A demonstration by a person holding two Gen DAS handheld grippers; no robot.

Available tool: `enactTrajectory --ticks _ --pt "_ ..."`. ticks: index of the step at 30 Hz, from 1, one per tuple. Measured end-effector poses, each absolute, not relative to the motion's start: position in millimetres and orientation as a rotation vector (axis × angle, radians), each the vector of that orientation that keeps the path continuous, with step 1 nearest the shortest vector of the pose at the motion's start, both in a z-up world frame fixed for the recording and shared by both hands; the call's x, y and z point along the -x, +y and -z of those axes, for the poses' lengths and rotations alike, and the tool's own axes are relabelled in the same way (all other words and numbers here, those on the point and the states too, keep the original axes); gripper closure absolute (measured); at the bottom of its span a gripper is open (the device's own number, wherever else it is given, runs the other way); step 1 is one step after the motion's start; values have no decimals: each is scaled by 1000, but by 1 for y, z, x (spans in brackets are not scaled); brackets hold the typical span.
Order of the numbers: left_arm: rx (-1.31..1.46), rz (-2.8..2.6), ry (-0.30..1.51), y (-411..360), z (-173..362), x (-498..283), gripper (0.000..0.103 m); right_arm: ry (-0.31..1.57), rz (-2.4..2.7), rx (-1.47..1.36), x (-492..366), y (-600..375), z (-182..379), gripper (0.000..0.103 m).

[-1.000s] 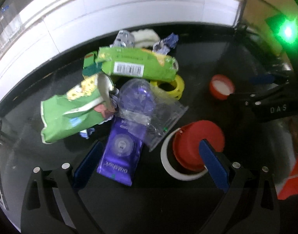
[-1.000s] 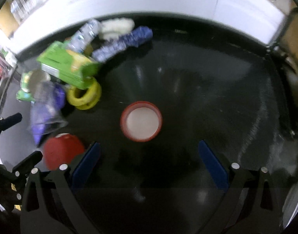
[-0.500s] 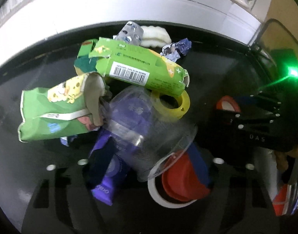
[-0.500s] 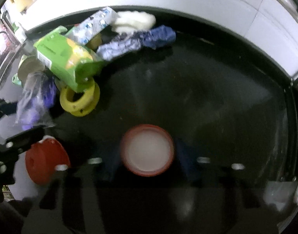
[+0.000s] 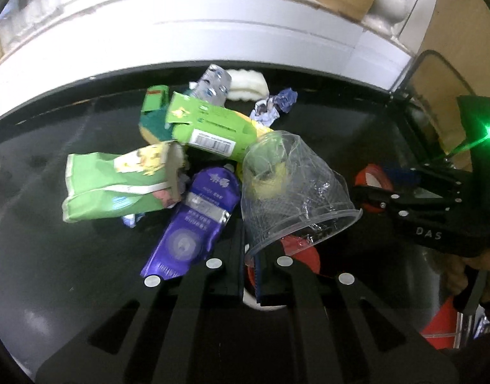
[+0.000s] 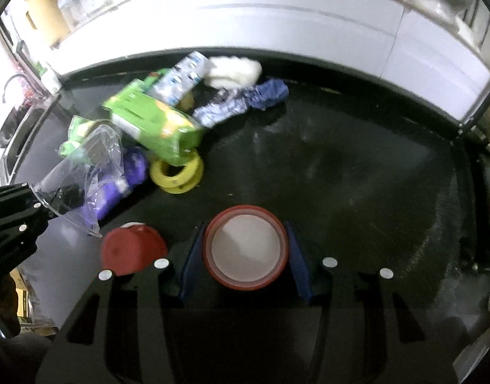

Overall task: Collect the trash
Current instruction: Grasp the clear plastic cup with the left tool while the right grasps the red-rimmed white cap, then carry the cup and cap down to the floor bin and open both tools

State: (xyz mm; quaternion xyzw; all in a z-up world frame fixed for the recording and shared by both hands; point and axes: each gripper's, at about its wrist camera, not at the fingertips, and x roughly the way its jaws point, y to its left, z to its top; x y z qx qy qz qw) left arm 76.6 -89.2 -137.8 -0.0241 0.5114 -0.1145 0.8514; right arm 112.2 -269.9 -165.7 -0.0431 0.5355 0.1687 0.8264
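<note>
My left gripper [image 5: 252,257] is shut on the rim of a clear plastic cup [image 5: 293,188] and holds it lifted over the pile; the cup also shows in the right wrist view [image 6: 81,169]. My right gripper [image 6: 245,249] is shut on a red lid with a white inside [image 6: 246,246], also visible in the left wrist view [image 5: 371,176]. The pile holds a green box [image 5: 209,126], a green snack bag [image 5: 113,182], a purple pouch [image 5: 193,224], a yellow tape ring [image 6: 177,171] and a crumpled blue wrapper [image 6: 245,100].
A red cap [image 6: 133,248] sits on a white ring on the black glass table [image 6: 341,160], left of my right gripper. A white wall ledge [image 6: 245,25] runs along the table's far edge. A foil blister pack [image 5: 214,84] and white foam piece [image 5: 248,86] lie at the back.
My left gripper closed on the clear cup and lifted it off the purple pouch. My right gripper moved forward and closed around the red lid.
</note>
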Motion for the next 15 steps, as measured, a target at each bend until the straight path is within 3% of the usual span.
enactTrajectory --ticks 15 --pt "131 -40 1032 22 89 -7 99 1048 -484 173 -58 -185 76 54"
